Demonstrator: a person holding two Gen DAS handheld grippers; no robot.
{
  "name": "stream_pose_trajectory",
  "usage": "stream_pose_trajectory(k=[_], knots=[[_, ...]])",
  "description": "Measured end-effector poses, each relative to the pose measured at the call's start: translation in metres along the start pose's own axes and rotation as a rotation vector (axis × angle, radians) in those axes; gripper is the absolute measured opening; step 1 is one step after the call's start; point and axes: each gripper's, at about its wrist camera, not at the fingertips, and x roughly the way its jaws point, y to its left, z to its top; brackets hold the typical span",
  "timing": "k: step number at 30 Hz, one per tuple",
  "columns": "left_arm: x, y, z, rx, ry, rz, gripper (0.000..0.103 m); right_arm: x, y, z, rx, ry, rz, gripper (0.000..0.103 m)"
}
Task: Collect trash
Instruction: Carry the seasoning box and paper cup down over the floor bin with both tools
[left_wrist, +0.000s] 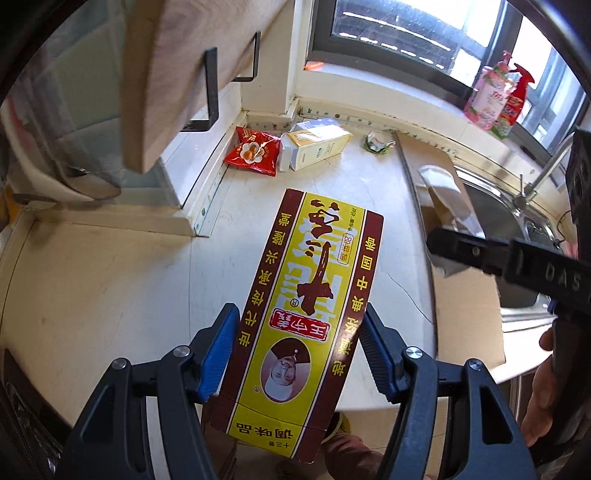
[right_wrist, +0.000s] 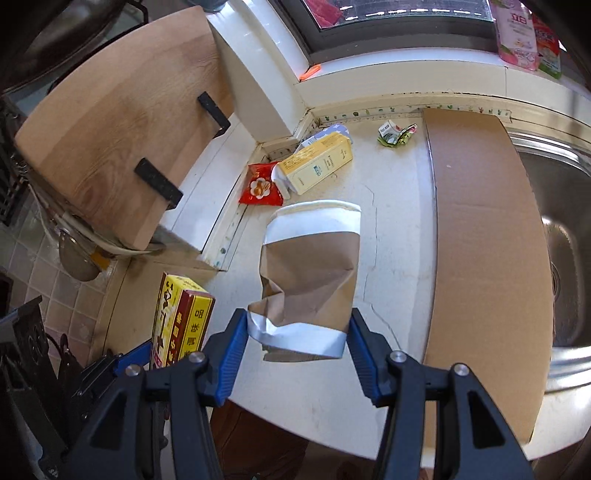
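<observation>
Left gripper (left_wrist: 297, 354) is pinching a long yellow-and-maroon cardboard seasoning box (left_wrist: 306, 306), blue pads pressed on its two long edges. The box's long axis runs straight out along the fingers, its far end aimed toward the back corner of the white countertop (left_wrist: 110, 280) and tipped slightly right, its near end hanging past the counter's front edge. It is held above the counter, not resting on it.

Right gripper (right_wrist: 297, 354) is clamped on a crumpled brown paper cup with white bands (right_wrist: 310, 280). The pads grip the dented bottom band, and the cup's long axis points away from the fingers, its open white rim toward the back wall. It too sits above the countertop.

Back by the wall lie a red snack packet (left_wrist: 253, 151), a pale yellow carton on its side (left_wrist: 314, 146) touching the packet, and a small crushed green-and-white wrapper (left_wrist: 376, 142) well apart to the right. A flat brown cardboard sheet (right_wrist: 480, 258) lies beside the steel sink (right_wrist: 565, 229), long side running front to back.
</observation>
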Motion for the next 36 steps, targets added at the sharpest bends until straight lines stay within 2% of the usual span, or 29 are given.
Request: stream_pose_trajectory(k=[4, 9, 13, 18, 22, 26, 36], knots=[[-0.032, -0.002, -0.034, 0.019, -0.023, -0.017, 0.063, -0.037, 0.011, -0.048, 0.0, -0.029, 0.001, 0.053], [-0.061, 0.001, -0.079, 0.024, -0.038, -0.045, 0.063, -0.07, 0.025, -0.105, -0.025, -0.056, -0.038, 0.053], [-0.076, 0.008, -0.118, 0.015, -0.048, -0.068, 0.063, -0.08, 0.03, -0.15, -0.036, -0.053, -0.074, 0.053], [-0.074, 0.007, -0.161, 0.035, -0.036, -0.071, 0.063, -0.077, 0.025, -0.2, -0.032, -0.015, -0.116, 0.054], [-0.058, -0.001, -0.194, 0.061, 0.0, -0.06, 0.063, -0.062, 0.018, -0.23, -0.036, 0.049, -0.155, 0.054], [-0.032, -0.008, -0.222, 0.08, 0.072, -0.063, 0.063, -0.04, 0.005, -0.256, -0.024, 0.126, -0.174, 0.054], [0.066, -0.014, -0.279, 0.035, 0.247, -0.072, 0.063, 0.046, -0.055, -0.305, 0.008, 0.312, -0.19, 0.054]])
